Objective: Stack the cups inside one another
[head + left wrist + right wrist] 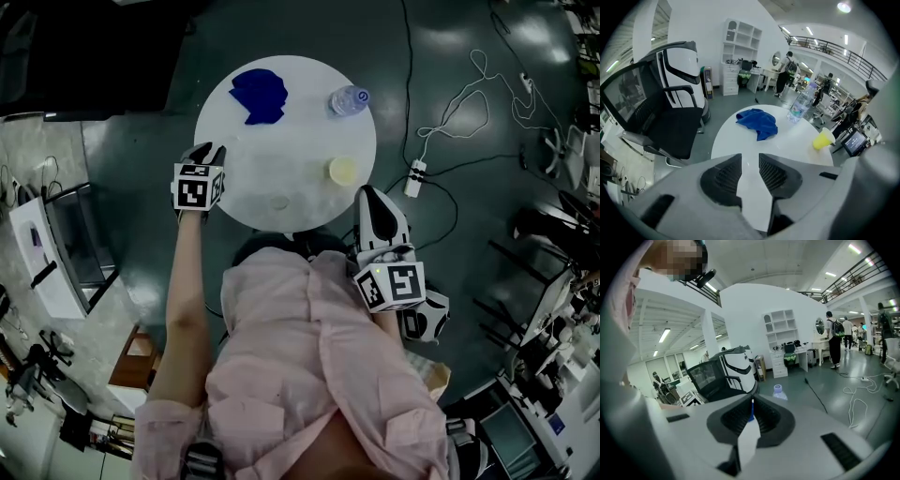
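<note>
A yellow cup (pixel 342 170) stands on the right side of the round white table (pixel 291 141); the left gripper view shows the same yellow cup (pixel 823 139) at the far right. A faint pale round shape (pixel 278 202), possibly a clear cup, lies near the table's front edge. My left gripper (pixel 208 150) hangs over the table's left edge, pointing steeply down. It is open, and between the left gripper's pads (pixel 750 159) only bare tabletop shows. My right gripper (pixel 370 195) sits at the table's front right edge, off to the cup's near side. The right gripper (pixel 751 401) is shut and holds nothing.
A crumpled blue cloth (pixel 260 94) (pixel 758 122) lies at the table's far left. A clear water bottle (pixel 349 99) (pixel 800 104) (pixel 778 391) stands at the far right. A black office chair (pixel 665 117) is beside the table, and white cables (pixel 459 112) trail over the floor.
</note>
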Tool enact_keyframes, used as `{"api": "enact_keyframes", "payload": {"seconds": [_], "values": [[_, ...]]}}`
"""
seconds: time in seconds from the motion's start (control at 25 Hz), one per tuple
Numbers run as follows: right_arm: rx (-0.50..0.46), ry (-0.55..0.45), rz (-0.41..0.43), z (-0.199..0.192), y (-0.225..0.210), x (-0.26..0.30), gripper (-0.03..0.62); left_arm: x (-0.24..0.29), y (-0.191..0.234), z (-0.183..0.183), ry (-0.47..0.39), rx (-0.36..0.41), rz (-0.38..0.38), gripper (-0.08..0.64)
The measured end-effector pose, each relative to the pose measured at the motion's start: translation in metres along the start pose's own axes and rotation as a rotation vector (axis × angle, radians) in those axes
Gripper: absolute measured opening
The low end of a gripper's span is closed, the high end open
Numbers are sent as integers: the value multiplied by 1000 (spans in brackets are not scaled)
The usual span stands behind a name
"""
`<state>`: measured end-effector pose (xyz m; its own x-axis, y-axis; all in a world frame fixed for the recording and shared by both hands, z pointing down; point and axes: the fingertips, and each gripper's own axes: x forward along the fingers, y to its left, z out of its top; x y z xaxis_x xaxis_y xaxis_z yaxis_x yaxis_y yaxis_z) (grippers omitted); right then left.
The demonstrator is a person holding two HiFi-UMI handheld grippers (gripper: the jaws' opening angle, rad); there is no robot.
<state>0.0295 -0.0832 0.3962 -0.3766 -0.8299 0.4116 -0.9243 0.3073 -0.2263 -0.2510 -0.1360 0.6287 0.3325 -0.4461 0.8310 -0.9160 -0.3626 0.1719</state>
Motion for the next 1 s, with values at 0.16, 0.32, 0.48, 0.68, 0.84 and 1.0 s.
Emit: {"api": "enact_keyframes", "payload": {"seconds": [0.16, 0.32, 0.48, 0.68, 0.84, 1.0], "values": [[2, 5, -10, -1, -2, -1, 32, 11, 0, -6, 31, -15, -8, 112], [4, 5, -17, -1, -4, -1, 32, 20, 0, -11, 60, -40, -15, 112], [3, 6, -19, 0, -4, -1, 32, 24, 4, -17, 76, -41, 7, 97], [-1, 8, -12, -1, -6, 0, 32, 24, 7, -21, 71, -47, 51, 35], [0, 6, -10, 0, -5, 0, 32, 21, 9, -22, 68, -62, 60, 32], [-4, 5, -9, 0, -6, 0, 32, 17, 10, -23, 52, -73, 71, 31]]}}
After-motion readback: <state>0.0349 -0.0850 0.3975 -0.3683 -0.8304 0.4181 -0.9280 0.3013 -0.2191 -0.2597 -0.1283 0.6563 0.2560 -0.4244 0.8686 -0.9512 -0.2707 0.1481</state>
